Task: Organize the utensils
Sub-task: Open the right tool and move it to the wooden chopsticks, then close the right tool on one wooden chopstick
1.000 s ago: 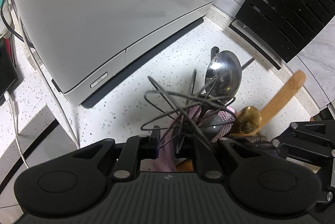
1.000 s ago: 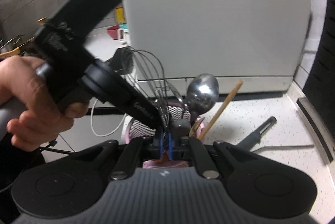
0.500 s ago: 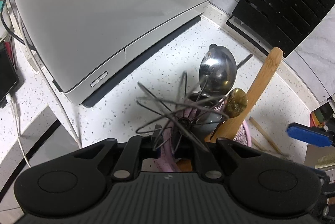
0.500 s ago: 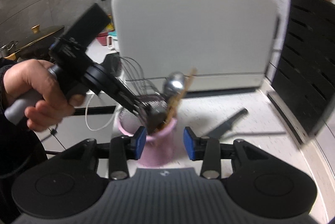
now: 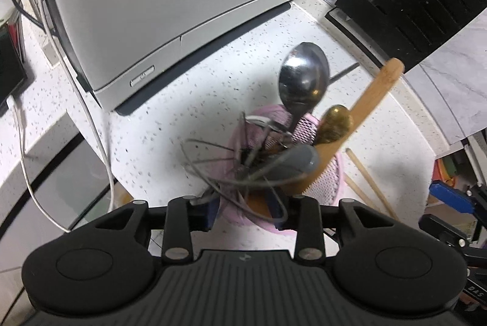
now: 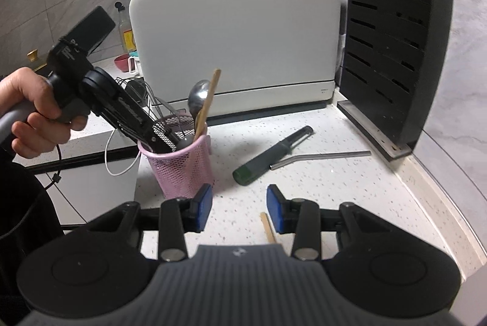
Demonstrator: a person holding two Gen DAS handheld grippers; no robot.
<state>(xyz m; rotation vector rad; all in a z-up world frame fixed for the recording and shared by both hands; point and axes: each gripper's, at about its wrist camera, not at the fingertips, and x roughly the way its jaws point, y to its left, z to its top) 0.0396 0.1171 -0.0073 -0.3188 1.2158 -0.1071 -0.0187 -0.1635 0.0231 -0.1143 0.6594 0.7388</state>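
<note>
Standing at 12 o'clock on the bench (image 6: 350, 183) is a white appliance (image 6: 237, 33). At 9 o'clock the pink cup (image 6: 182, 170) holds whisk (image 5: 231, 164), spoon (image 6: 197, 96) and wooden stick (image 6: 208, 100). Left gripper (image 5: 246, 212) reaches into the cup, spread (whisk wires between its fingers). Right gripper (image 6: 239, 212) hangs spread, empty; peeler (image 6: 271, 155) at 1 o'clock.

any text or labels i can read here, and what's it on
"DAS", cut off at the edge: on the right gripper body, low in the left wrist view's corner
White print on the left gripper body: blurred, unreadable
Small mark on the white appliance: too small
Label on the bottle: unreadable
</note>
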